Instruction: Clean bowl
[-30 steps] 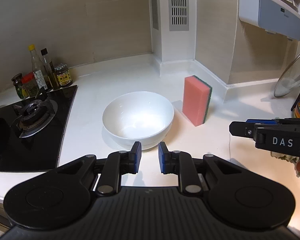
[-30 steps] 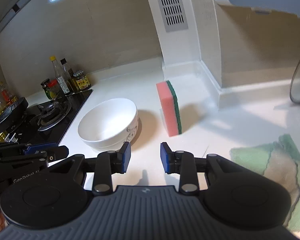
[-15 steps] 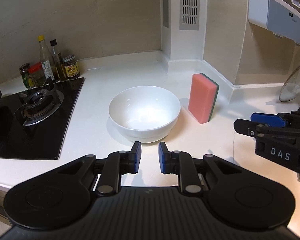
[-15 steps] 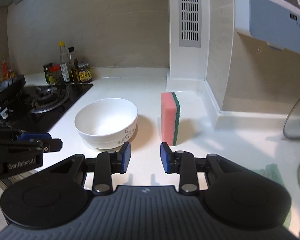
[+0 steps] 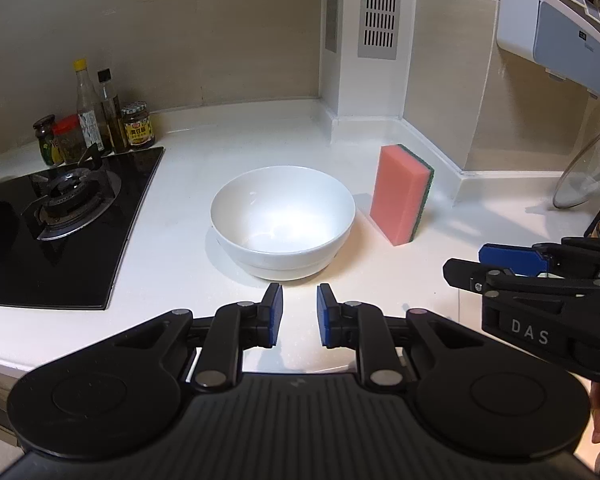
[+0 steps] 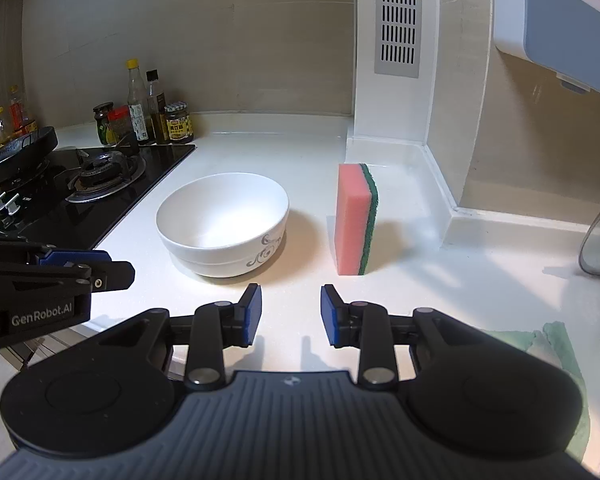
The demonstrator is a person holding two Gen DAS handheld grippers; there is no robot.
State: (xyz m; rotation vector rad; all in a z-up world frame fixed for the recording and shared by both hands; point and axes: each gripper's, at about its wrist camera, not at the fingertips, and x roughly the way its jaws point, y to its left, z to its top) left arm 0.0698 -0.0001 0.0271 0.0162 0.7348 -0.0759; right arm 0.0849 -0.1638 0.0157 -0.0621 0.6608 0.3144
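We are counting one white bowl (image 5: 282, 221), empty, on the counter (image 5: 187, 248); one sponge (image 5: 400, 193) standing at its three o'clock; left gripper (image 5: 298, 314) and right gripper (image 6: 291, 315), both with jaws parted, holding nothing.

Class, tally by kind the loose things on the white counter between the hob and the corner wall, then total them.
Bowl: 1
Sponge: 1
Total: 2

A white bench (image 5: 187, 264) carries a white bowl (image 5: 282, 220) near its middle, a pink-and-green sponge (image 5: 402, 193) standing on end just right of it, a black gas hob (image 5: 59, 220) to the left, sauce bottles (image 5: 95, 120) behind the hob, and a green cloth (image 6: 556, 344) at far right.
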